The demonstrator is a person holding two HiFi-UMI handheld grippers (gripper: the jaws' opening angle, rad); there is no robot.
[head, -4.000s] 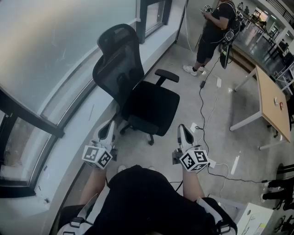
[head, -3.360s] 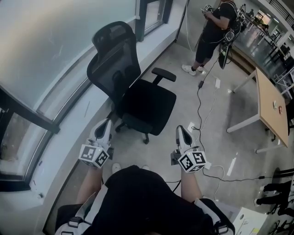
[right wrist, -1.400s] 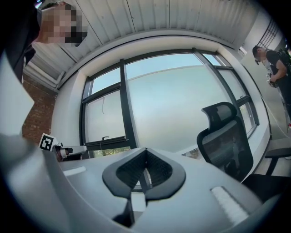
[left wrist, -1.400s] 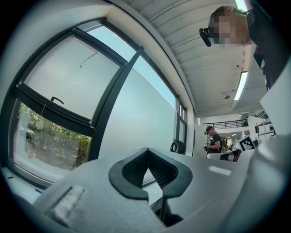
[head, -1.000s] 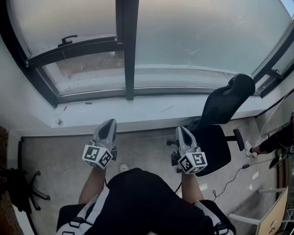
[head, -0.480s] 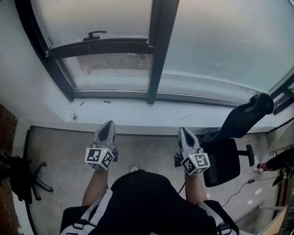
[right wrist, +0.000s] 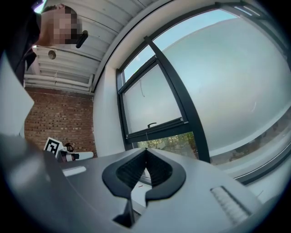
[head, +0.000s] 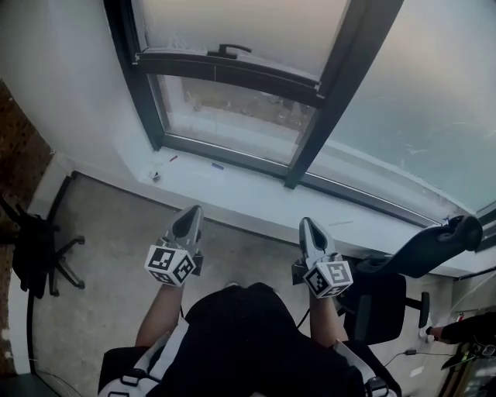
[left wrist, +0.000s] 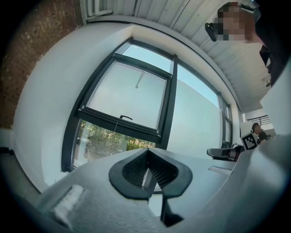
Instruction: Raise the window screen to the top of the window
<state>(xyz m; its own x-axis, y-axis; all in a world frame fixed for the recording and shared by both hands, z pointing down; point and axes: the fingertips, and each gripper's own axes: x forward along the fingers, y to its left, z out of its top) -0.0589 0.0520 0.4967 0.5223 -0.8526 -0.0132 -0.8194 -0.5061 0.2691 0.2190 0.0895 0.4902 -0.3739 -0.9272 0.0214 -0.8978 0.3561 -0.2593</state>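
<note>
The window screen (head: 232,19) is a frosted panel pulled partway down the left window. Its dark bottom bar (head: 232,74) carries a small handle (head: 229,51), and clear glass (head: 232,116) shows below it. My left gripper (head: 188,212) and right gripper (head: 308,225) are both shut and empty. They are held side by side over the floor, short of the sill (head: 232,184). In the left gripper view the handle (left wrist: 125,117) stands above and left of the shut tips (left wrist: 148,154). The right gripper view has the handle (right wrist: 151,124) just above its shut tips (right wrist: 146,154).
A black office chair (head: 434,248) stands at the right by the sill. Another dark chair base (head: 35,248) is on the floor at the left, near a brick wall (head: 15,155). Small bits lie on the sill. A thick mullion (head: 341,85) divides the panes.
My view has swung left along the window wall. The handled screen now lies straight ahead and the office chair has slid to the right edge. Both grippers stay shut.
</note>
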